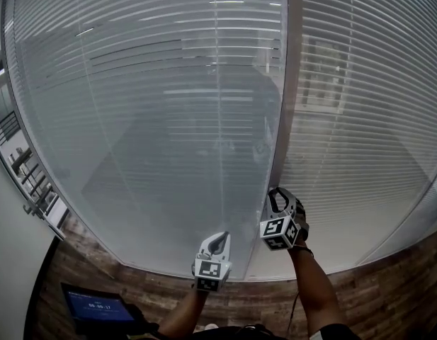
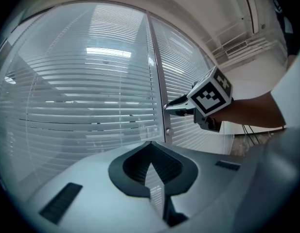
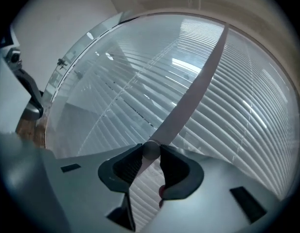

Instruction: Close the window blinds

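White slatted blinds (image 1: pixel 154 105) hang behind glass panes, split by a pale upright mullion (image 1: pixel 289 83). My right gripper (image 1: pixel 274 192) reaches up to that mullion and is shut on a small round tilt knob (image 3: pixel 150 150), which sits pinched between its dark pads (image 3: pixel 175 165). In the left gripper view the right gripper (image 2: pixel 167 108) touches the mullion (image 2: pixel 157 72), with another small knob (image 2: pixel 169 130) just below it. My left gripper (image 1: pixel 218 237) hangs lower and to the left, near the glass, its jaws together with nothing between them.
A second pane of blinds (image 1: pixel 367 119) fills the right side. A dark tablet screen (image 1: pixel 98 307) lies at the lower left above wood-patterned flooring (image 1: pixel 133 282). A metal rack (image 1: pixel 34 183) stands at the far left. The person's forearm (image 1: pixel 314 289) reaches up from below.
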Demonstrator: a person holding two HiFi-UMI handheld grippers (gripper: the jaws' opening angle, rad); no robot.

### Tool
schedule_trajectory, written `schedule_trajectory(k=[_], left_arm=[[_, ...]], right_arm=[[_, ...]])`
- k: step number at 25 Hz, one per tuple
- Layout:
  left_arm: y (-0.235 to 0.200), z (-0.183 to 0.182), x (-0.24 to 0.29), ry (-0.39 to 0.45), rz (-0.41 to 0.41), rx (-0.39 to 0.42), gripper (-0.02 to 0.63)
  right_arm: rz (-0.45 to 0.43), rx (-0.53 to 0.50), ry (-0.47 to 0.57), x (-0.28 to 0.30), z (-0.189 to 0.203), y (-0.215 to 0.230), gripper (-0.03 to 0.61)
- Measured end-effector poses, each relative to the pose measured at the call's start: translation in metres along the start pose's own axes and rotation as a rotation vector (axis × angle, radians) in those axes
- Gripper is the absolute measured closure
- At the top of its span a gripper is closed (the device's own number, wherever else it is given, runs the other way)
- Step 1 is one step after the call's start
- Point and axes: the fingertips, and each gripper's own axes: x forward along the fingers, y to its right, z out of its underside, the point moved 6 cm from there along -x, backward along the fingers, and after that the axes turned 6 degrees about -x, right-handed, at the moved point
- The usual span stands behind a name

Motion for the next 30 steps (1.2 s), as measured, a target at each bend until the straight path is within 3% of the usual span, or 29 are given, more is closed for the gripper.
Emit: schedule_trajectory(k=[11, 16, 19, 25, 27, 30], left_arm=[[-0.006, 0.003, 0.002, -0.007, -0.01, 0.004, 0.614], [-0.004, 0.002, 0.003, -0.008, -0.007, 0.01, 0.614], [-0.005, 0.0, 0.004, -0.007, -0.01, 0.012, 0.614], [-0.006, 0.0, 0.005, -0.014, -0.008, 0.016, 0.614], [-0.006, 0.002, 0.006, -0.017, -0.008, 0.022, 0.614], [-0.006, -0.001, 0.005, -0.023, -0.007, 0.018, 0.614]], right_arm=[[-0.06, -0.763, -0.023, 0.007, 0.009, -0.009, 0.456], [-0.08, -0.973, -0.031, 0.007, 0.009, -0.011, 0.456], [-0.085, -1.013, -0.023, 0.007, 0.009, -0.011, 0.456], [-0.072, -0.996, -0.007, 0.007, 0.01, -0.013, 0.454], [-0.07, -0.905, 0.012, 0.004, 0.012, -0.012, 0.453], [-0.048, -0.634, 0.064, -0.006, 0.012, -0.009, 0.409]])
